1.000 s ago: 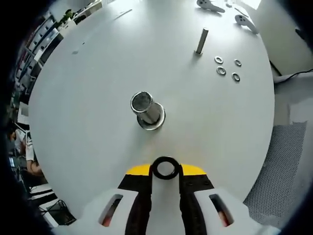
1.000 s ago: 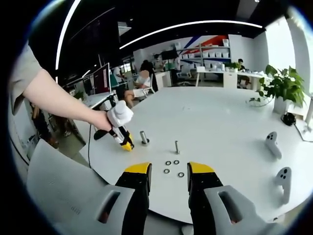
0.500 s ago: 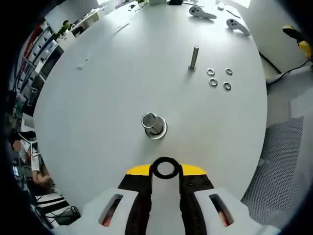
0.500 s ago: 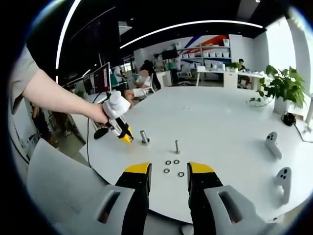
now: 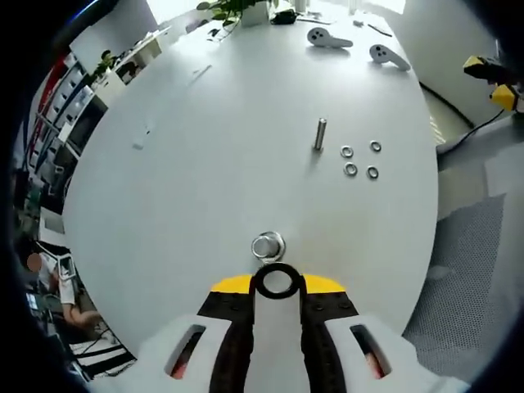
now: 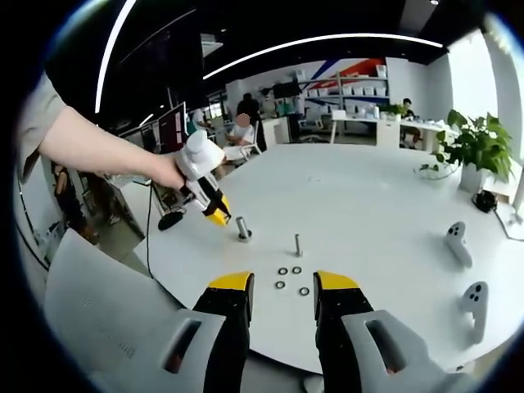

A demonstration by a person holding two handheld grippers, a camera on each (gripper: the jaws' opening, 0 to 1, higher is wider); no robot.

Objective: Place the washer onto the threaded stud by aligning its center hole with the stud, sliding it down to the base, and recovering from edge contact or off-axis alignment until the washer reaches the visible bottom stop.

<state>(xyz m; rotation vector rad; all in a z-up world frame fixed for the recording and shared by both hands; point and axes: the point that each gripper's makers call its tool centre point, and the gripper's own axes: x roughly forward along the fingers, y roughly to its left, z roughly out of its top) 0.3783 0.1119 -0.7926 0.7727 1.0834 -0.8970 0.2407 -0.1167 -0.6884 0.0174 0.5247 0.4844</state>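
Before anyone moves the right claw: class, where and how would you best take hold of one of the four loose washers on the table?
Each loose washer lies flat on the table, so come from above and pinch across its rim, one jaw outside and one in the hole. The right claw is open.

You held a dark, matt ring-shaped washer point(image 5: 277, 281) between jaws tipped in glossy yellow plastic, their bodies smooth white plastic. At its 12 o'clock stood a shiny metal threaded stud point(image 5: 267, 245) on the smooth, matt white table point(image 5: 205, 164). At 1 o'clock, a dull metal pin point(image 5: 320, 133) and four bright metal washers point(image 5: 359, 160) lay.
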